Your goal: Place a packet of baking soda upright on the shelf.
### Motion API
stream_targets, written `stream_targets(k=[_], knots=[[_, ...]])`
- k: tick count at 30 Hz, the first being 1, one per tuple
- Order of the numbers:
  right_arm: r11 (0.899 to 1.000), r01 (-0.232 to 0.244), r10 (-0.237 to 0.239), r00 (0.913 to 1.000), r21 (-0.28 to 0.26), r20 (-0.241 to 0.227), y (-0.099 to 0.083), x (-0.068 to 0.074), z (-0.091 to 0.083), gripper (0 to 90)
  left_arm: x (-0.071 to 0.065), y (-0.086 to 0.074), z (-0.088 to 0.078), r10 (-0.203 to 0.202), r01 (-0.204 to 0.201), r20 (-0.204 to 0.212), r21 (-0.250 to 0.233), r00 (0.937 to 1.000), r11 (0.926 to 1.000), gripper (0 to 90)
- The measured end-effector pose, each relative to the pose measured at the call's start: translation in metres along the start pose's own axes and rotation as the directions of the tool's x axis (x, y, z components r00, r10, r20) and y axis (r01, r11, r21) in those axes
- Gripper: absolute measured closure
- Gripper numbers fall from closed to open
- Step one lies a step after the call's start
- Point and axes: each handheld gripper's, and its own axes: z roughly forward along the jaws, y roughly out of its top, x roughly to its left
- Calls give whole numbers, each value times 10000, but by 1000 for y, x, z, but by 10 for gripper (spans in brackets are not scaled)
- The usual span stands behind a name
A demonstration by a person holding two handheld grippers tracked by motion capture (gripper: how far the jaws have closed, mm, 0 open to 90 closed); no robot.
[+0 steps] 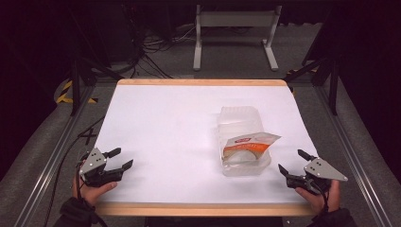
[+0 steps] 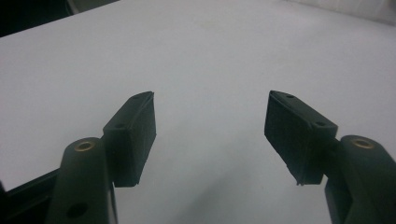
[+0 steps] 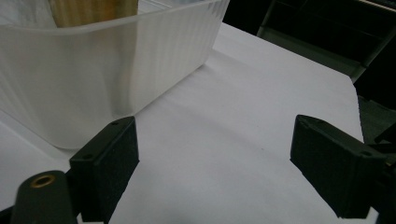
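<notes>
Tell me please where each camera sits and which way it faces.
High view: above the person's side, facing forward and down on the table; both hands, left gripper, right gripper.
Left gripper view: on the left gripper, facing bare table; open jaws.
Right gripper view: on the right gripper, facing the plastic box; open jaws.
Shared: high and right gripper views show the box.

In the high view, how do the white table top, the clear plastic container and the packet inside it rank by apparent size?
1. White table top, by far the largest.
2. Clear plastic container.
3. Packet, which lies in the container and juts past its right rim.
</notes>
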Motion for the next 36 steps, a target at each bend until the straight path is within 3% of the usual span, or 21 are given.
stream_targets(k=[3,6,14,17,22,27,36], knots=[[10000,-36,36,10000,21,9,0,-1,0,159,1,-4,-3,-88,88,-170,10,9998,10000,313],[10000,-86,86,10000,17,4,-1,-2,1,159,2,-9,-7,-437,436,-610,-21,9972,9990,250],[9999,-55,55,10000,-88,-21,2,-3,4,157,3,-19,-16,-1379,1362,-1167,-218,9836,9904,92],[9999,-37,36,10000,-136,-67,2,-3,7,156,4,-21,-19,-1536,1491,-1246,-449,9802,9878,60],[9997,-45,43,9999,-229,-92,4,-4,9,153,2,-24,-22,-1404,1363,-851,-524,9864,9893,27],[9998,-41,40,10000,-217,-28,4,-4,10,153,0,-23,-22,-1325,1273,-803,-676,9879,9896,25],[9997,-111,112,9999,-224,9,4,-4,9,153,-3,-22,-20,-1065,1032,-679,-500,9920,9934,25]])
